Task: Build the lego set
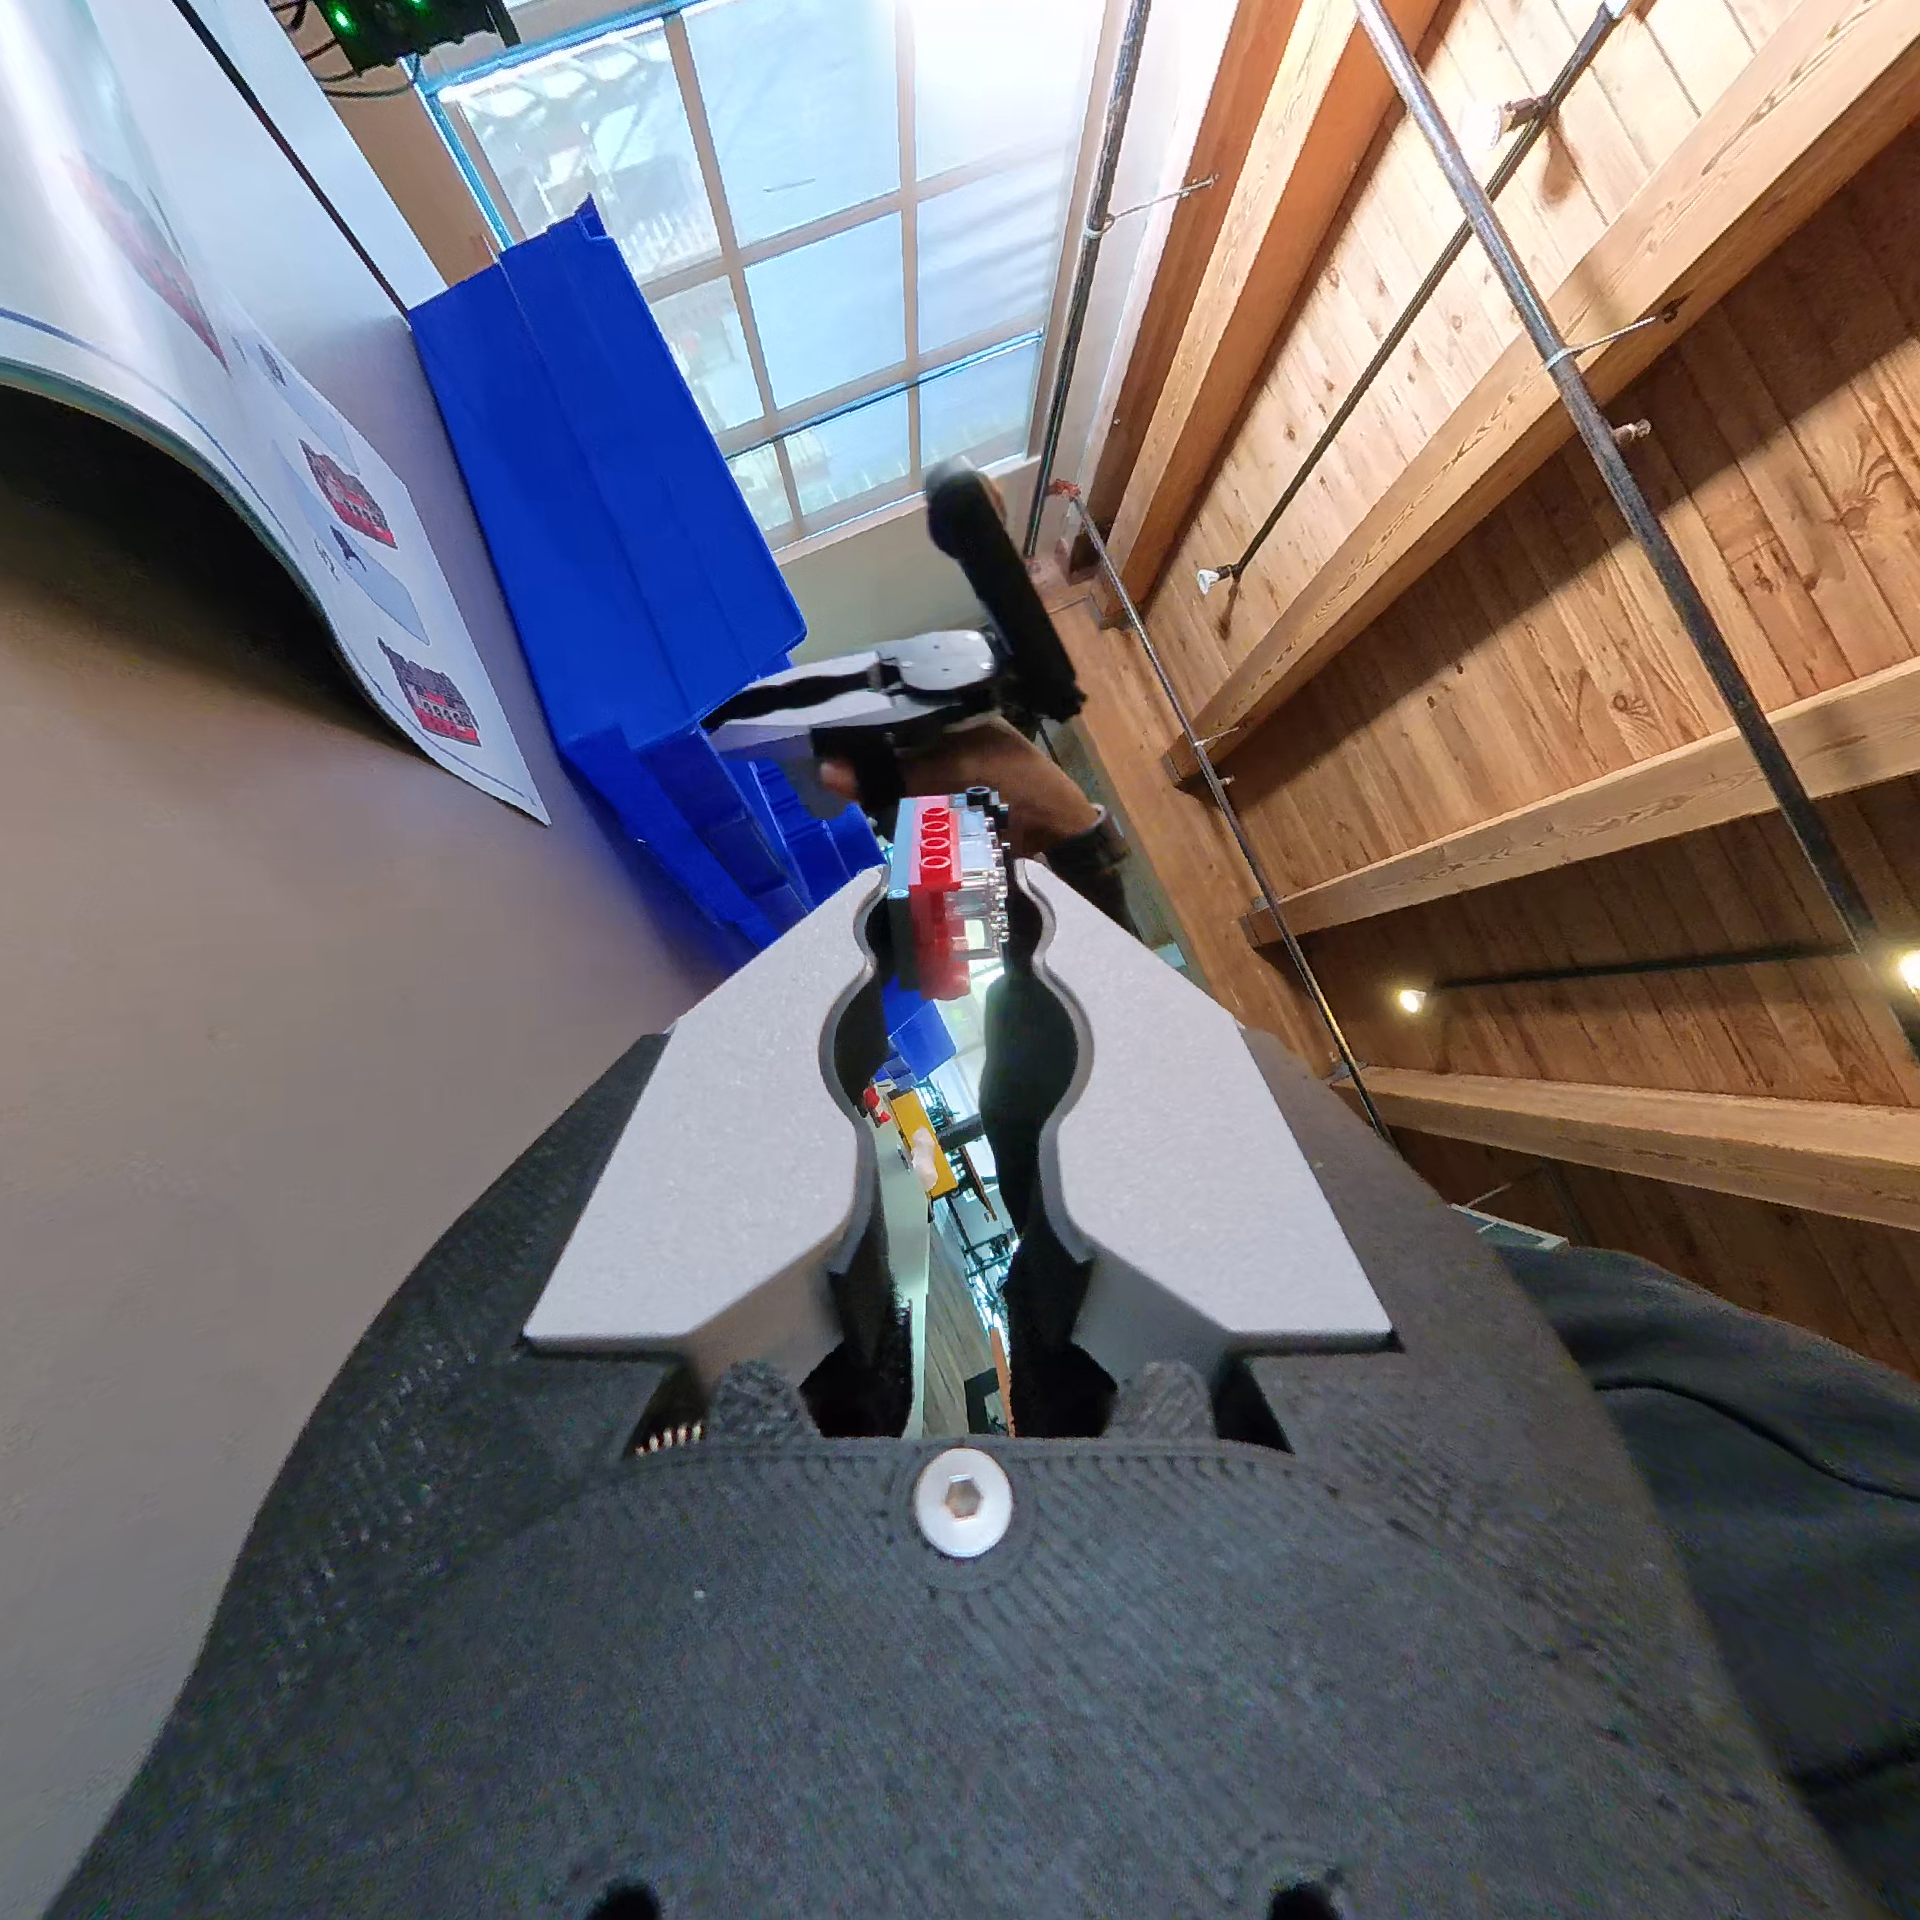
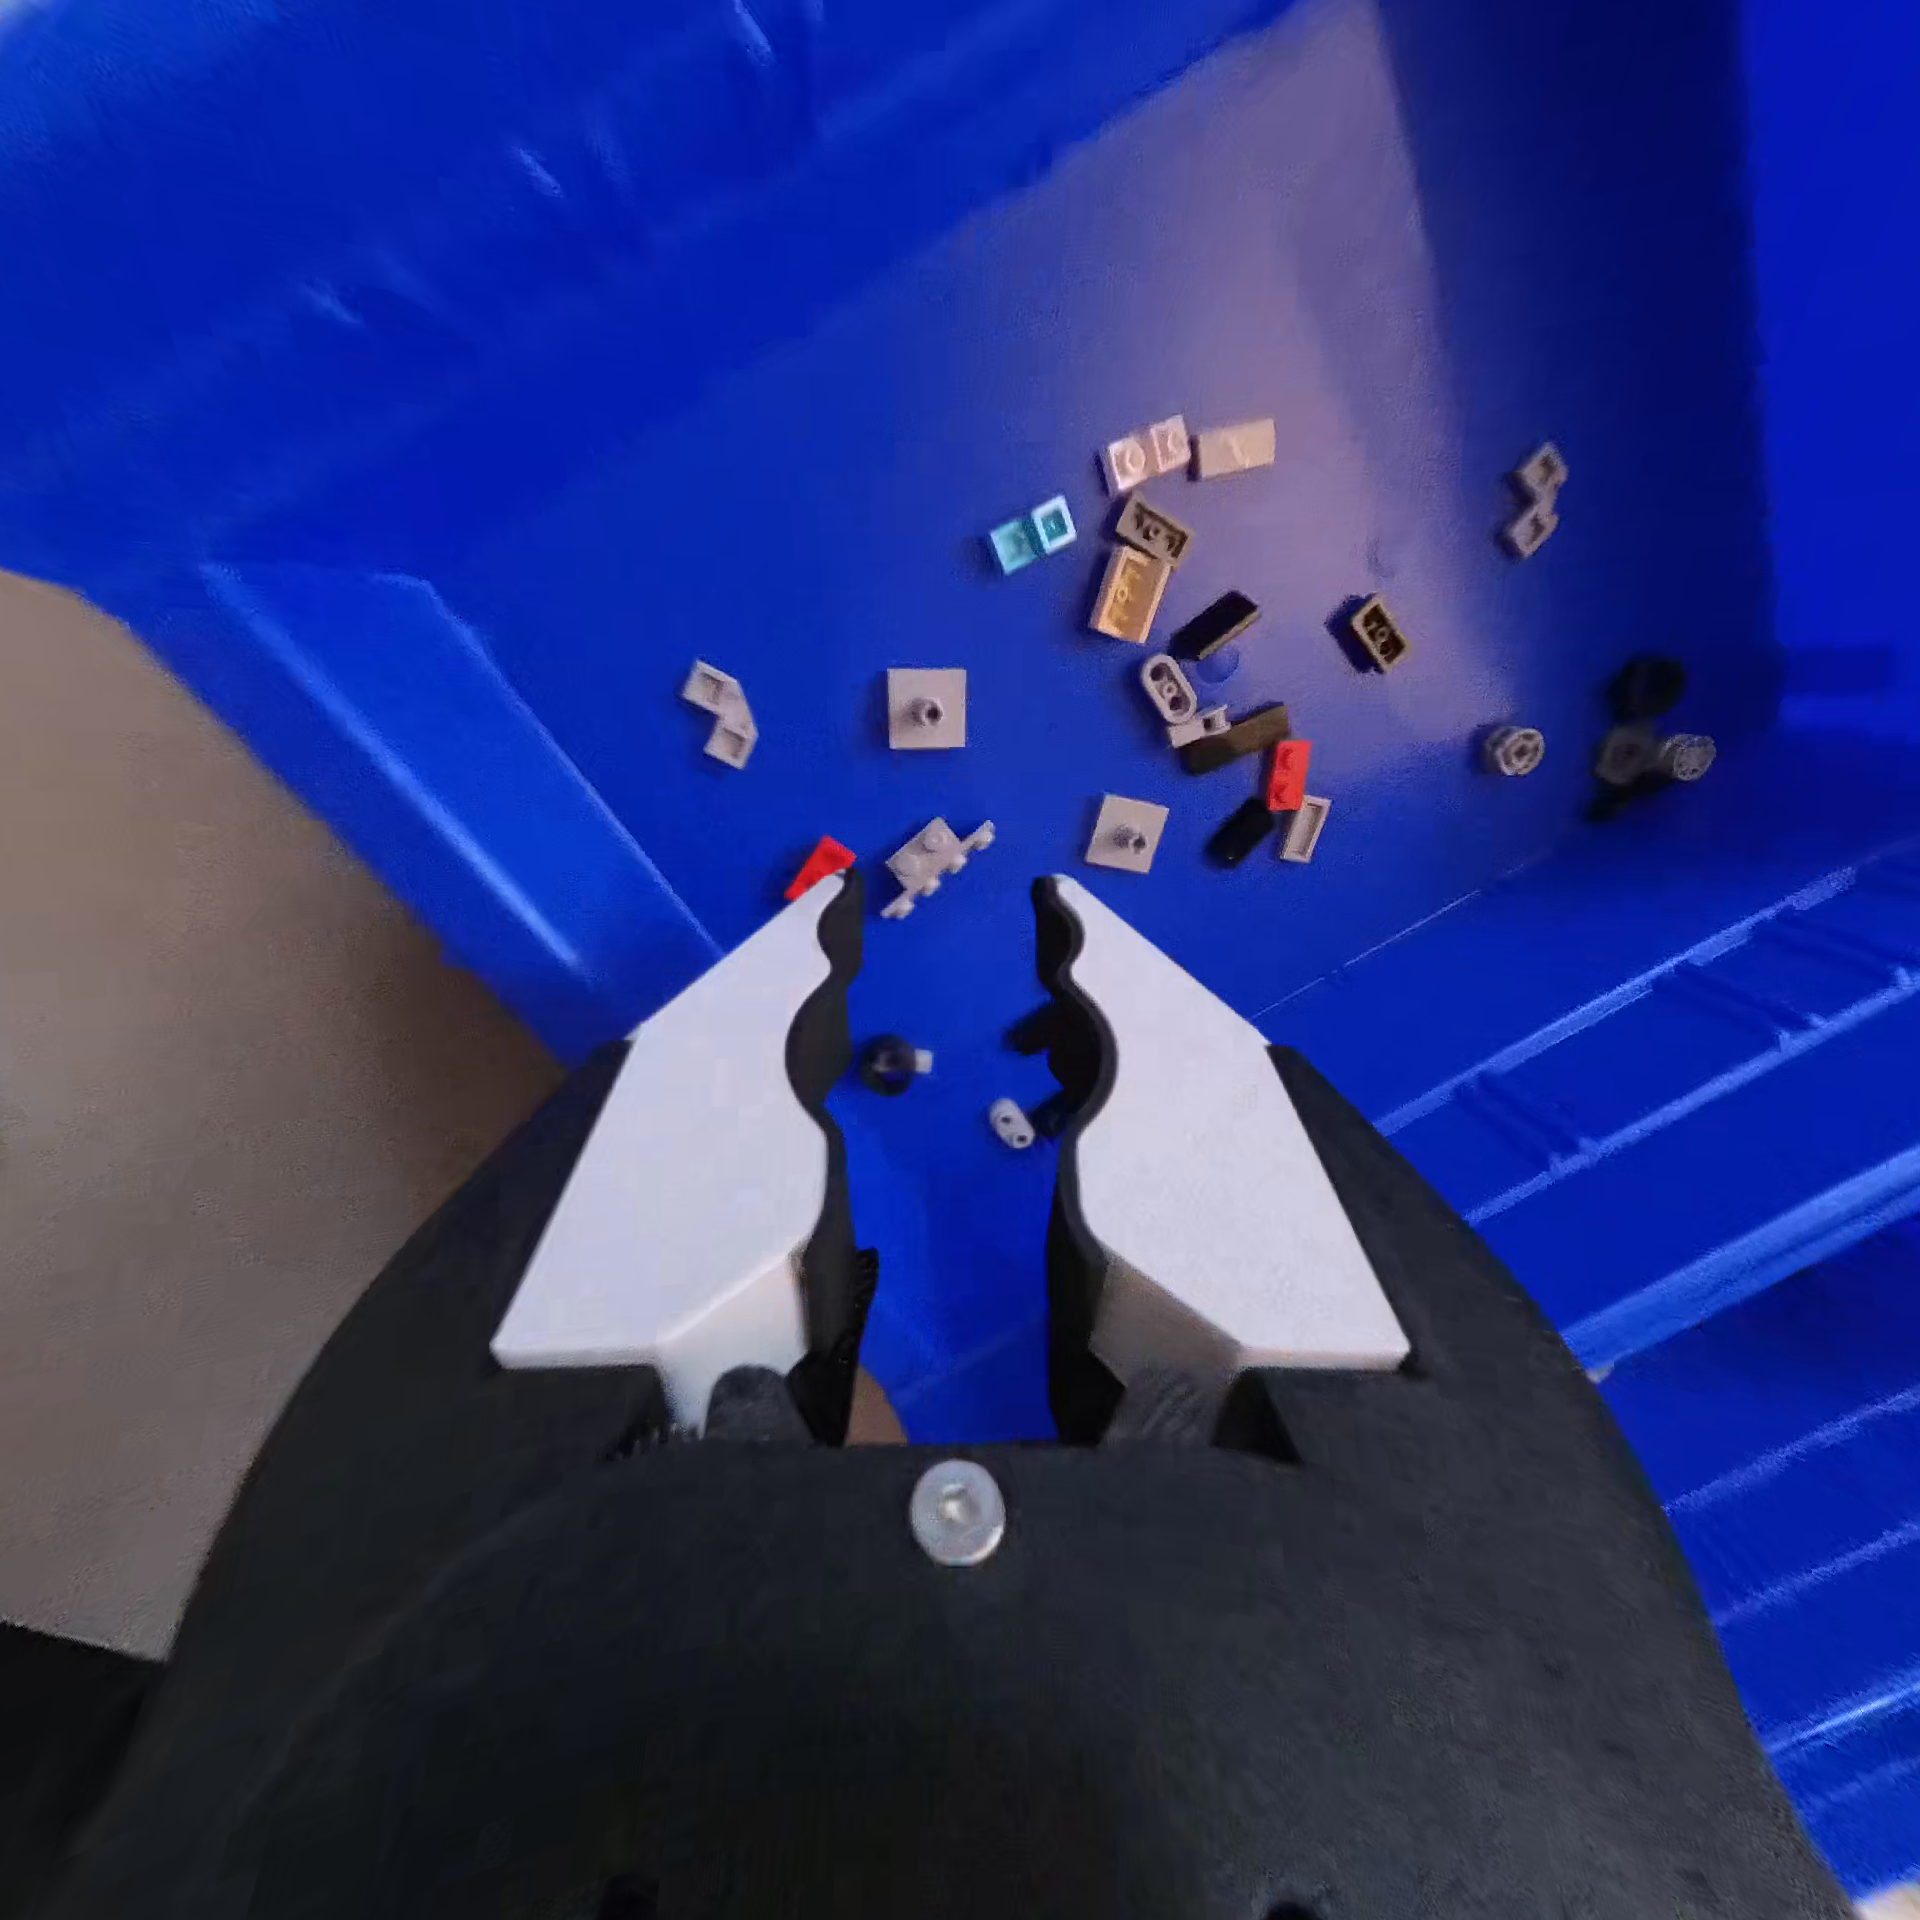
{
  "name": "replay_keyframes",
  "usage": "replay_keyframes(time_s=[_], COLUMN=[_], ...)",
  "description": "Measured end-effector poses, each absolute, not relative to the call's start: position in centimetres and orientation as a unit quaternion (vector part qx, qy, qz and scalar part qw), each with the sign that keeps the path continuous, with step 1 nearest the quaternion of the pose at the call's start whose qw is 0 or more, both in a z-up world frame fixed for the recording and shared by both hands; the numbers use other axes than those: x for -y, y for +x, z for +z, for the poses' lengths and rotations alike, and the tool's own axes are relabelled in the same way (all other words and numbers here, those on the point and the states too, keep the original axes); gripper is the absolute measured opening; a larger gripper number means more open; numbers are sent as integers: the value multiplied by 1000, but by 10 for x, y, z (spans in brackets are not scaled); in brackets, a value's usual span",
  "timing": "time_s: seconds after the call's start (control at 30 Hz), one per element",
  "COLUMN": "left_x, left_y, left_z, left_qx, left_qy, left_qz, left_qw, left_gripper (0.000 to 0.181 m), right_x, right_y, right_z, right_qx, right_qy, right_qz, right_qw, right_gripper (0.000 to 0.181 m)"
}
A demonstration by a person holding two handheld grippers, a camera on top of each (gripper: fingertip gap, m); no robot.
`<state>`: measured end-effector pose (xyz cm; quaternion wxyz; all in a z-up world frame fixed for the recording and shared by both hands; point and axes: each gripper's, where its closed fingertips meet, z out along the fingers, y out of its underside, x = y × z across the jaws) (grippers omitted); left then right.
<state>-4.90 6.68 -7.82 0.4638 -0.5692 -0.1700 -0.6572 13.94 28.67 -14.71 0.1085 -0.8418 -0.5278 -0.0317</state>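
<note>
My left gripper [image 1: 951, 894] is shut on a small lego assembly [image 1: 951, 894] of red, black and clear pieces, held up in the air. My right gripper [image 2: 945, 883] is open and empty, hovering over the floor of a blue bin [image 2: 623, 520] strewn with several small loose pieces. A grey bracket piece [image 2: 935, 862] and a red plate [image 2: 821, 864] lie just beyond its left fingertip. Grey square plates [image 2: 927, 709], tan, black and teal pieces lie farther on. The right gripper also shows in the left wrist view [image 1: 769, 732], reaching into the blue bins [image 1: 623, 520].
An open instruction booklet [image 1: 343, 540] lies on the brown table [image 1: 260, 987] beside the blue bins. A person's hand [image 1: 1013, 769] holds the right gripper. More blue bin walls and ribs [image 2: 1662, 1091] stand at the right. Wooden beams and windows fill the background. Tip to tip, the grippers are about 30 cm apart.
</note>
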Motion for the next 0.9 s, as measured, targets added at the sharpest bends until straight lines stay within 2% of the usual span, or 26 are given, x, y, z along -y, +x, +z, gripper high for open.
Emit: replay_keyframes(time_s=[0.23,0.3,0.43,0.57,0.77,0.9], left_x=[-66,-66,-66,-65,-69,-71], left_y=[-52,-51,-53,-57,-69,-74], left_z=[-78,-78,-78,-79,-82,-85], left_qx=[173,172,175,183,216,230], left_qy=[-566,-565,-562,-562,-557,-558], left_qz=[-662,-664,-666,-661,-644,-629], left_qw=[461,459,458,462,479,490], left_gripper=[20,20,20,20,20,20], right_x=[-283,-281,-284,-280,-192,-103], right_y=[152,156,150,143,73,21], right_z=[-172,-179,-180,-163,-95,-109], right_qx=[538,538,528,513,513,504], right_qy=[-840,-840,-847,-853,-812,-781], right_qz=[-58,-62,-45,-18,174,307], right_qw=[37,22,42,92,218,201], right_gripper=[32,26,7,7,5,3])
